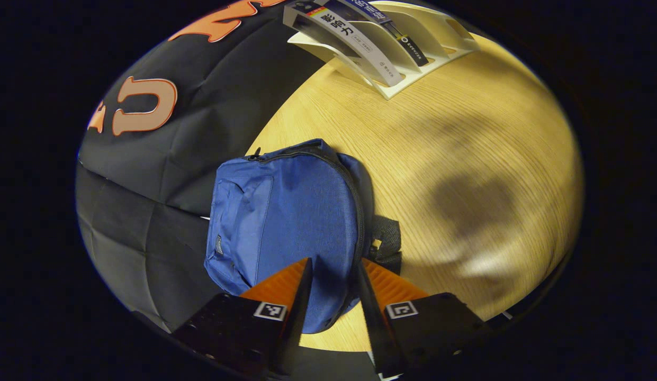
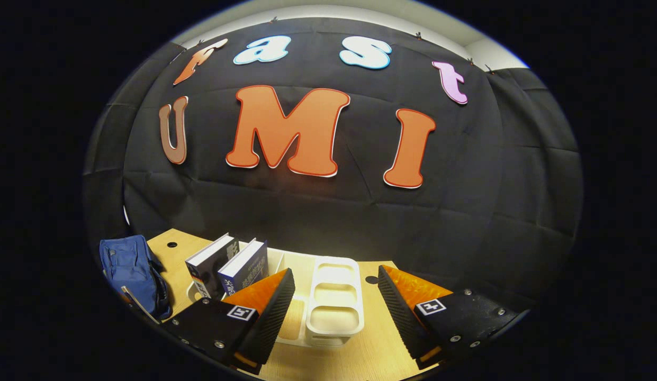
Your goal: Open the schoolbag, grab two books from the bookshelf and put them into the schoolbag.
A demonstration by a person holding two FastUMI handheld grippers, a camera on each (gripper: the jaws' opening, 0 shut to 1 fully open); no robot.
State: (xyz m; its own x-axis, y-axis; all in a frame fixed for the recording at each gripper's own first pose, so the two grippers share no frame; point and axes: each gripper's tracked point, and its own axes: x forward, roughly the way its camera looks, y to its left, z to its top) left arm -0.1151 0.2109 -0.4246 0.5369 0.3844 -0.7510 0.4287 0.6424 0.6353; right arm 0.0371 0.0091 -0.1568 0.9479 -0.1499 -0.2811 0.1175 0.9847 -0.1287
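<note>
Left gripper view. Your left gripper hangs over the blue schoolbag, its fingers spread with a gap between them and nothing pinched; the bag's zipper runs up between the tips, and it looks zipped. The schoolbag lies flat on the wooden table, its far side against the booth's black cloth wall. A black strap sticks out from under the bag at 4 o'clock of it. At 1 o'clock of the view stands the white bookshelf, holding two books whose spines face you. The spines carry printed characters, too small and skewed to read. Each finger carries a small square black-and-white marker tag.

Right gripper view. Your right gripper is held level, fingers wide apart and empty, with the bookshelf directly ahead between them. Here you see the shelf's empty slots end-on, and the two books leaning side by side at 10 o'clock of the gripper, page edges up. The schoolbag sits at 9 o'clock, at the table's far left end, well apart from this gripper. Lettering on the book covers is blurred. This view also shows two round holes in the tabletop.
</note>
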